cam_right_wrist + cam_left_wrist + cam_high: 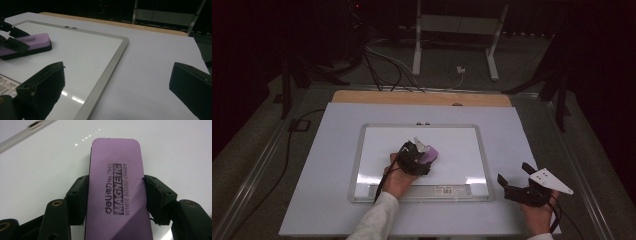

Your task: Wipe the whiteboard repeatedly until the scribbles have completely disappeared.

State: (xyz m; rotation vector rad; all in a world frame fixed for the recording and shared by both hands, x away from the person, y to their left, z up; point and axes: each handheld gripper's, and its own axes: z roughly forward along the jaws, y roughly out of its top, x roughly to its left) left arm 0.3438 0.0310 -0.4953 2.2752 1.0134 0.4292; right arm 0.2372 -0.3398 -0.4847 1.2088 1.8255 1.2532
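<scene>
Left gripper (424,156) holds a purple eraser (116,190) on a whiteboard (462,145); right gripper (512,181) waits, jaws spread wide.

Nearest, the right gripper hovers over the table (522,130) near its near right corner, holding nothing. Farther in, the left gripper's jaws clamp the eraser's long sides as it lies flat near the board's middle. It looks light, fairly stiff, soft underneath, and its magnet may drag; those long sides seem the best hold. Its underside is hidden, and no marks are visible on the glossy board.

Black claws (115,195) with brass-ringed screw holes, trailing black cables; pale grey sleeves (374,220).
</scene>
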